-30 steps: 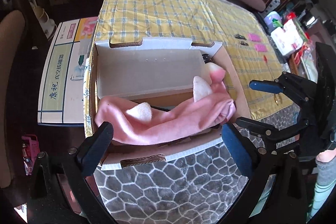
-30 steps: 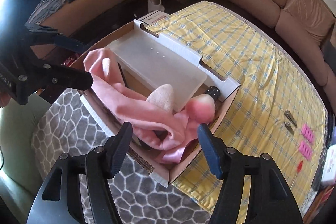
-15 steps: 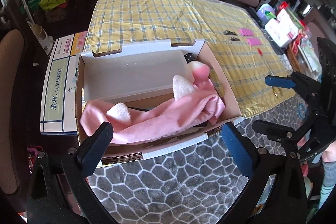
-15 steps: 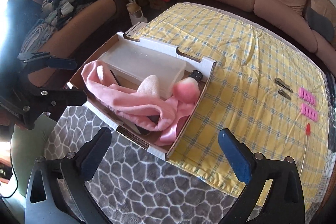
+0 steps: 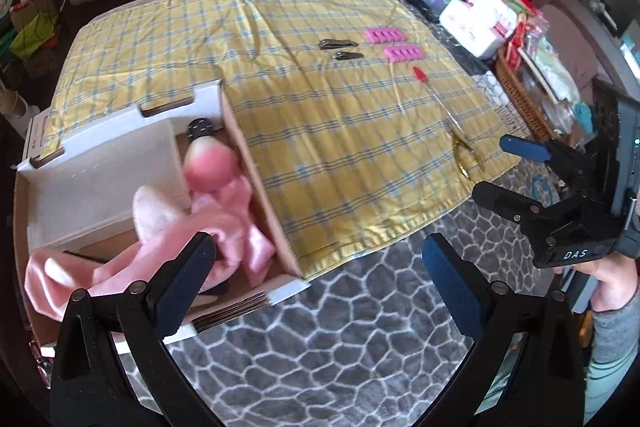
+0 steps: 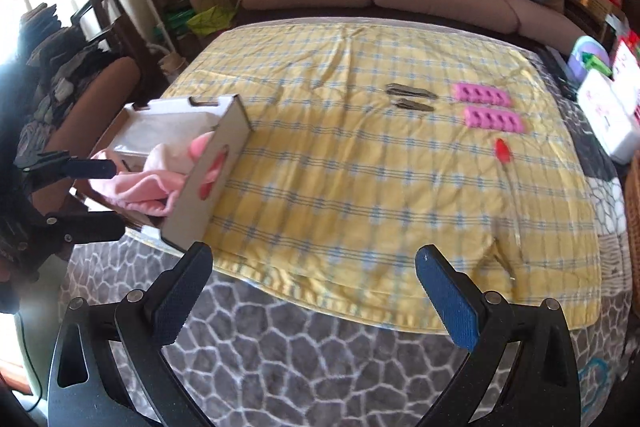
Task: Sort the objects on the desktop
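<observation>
Evidently both grippers hover empty, fingers spread wide: the left gripper (image 5: pixel 316 259) low in its frame, the right gripper (image 6: pixel 314 277) likewise. The cardboard box (image 5: pixel 256 163) at left already holds a pink plush cloth (image 5: pixel 224 223), so the pink toe separators (image 6: pixel 482 95), metal clips (image 6: pixel 408 91) and small scissors (image 5: pixel 464 151) at upper right presumably await sorting. Motion blur smears the box contents.

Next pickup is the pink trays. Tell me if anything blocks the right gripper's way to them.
Nothing visible does: only bare yellow cloth lies between the open right gripper and the pink trays; the red-tipped tool sits just beside them.
</observation>
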The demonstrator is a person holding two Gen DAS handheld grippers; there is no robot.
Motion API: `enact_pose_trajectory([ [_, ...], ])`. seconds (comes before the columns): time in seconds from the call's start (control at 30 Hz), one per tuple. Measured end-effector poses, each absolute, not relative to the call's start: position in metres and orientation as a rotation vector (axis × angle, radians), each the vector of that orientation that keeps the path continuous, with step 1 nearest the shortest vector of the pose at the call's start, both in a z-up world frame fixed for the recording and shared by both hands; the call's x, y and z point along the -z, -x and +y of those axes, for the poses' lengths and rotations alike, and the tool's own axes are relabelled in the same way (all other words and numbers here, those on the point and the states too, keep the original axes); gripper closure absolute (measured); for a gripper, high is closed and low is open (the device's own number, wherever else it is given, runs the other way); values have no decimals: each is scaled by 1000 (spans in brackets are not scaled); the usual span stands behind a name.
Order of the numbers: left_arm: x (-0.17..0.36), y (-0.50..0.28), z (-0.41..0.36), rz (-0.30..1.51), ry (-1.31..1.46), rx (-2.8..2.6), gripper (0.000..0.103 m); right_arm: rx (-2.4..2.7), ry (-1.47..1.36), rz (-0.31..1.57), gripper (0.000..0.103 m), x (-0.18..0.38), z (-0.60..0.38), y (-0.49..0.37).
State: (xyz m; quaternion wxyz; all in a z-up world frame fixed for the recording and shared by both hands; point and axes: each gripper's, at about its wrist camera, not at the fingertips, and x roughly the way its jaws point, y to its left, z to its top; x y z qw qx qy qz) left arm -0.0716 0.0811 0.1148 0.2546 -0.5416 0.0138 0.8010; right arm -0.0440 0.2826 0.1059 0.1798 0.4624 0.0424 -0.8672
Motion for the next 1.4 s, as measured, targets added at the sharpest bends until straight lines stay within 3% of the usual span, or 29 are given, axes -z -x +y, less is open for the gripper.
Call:
enact_pose_trajectory([
  [0.3,-85,104,178,48,1478,-2131,0,2661,-1346,98,1,-74,380,46],
  [0.53,-70,130,227,95,1476,-2125,0,2647,-1358,48,5,-34,396,64],
  [0.6,-67,137,238,106,1483,-2124,0,2625,-1379,92,11,-23,392,70],
  [0.67,-64,146,249,97,1486,-2120,0,2606,-1413,137,35,-11,390,75],
  [0.77,-62,157,264,75,1490,-2109,0,2622,-1376,116,42,-9,394,75],
  [1.1,-36,176,333,77,1563,-2017,0,2614,-1328,-169,43,-33,424,58],
  [1.23,-16,186,366,127,1640,-2017,24,2634,-1339,-156,43,-36,431,52],
  [1.4,-10,188,391,166,1624,-2056,22,2623,-1344,-155,43,-31,435,52],
])
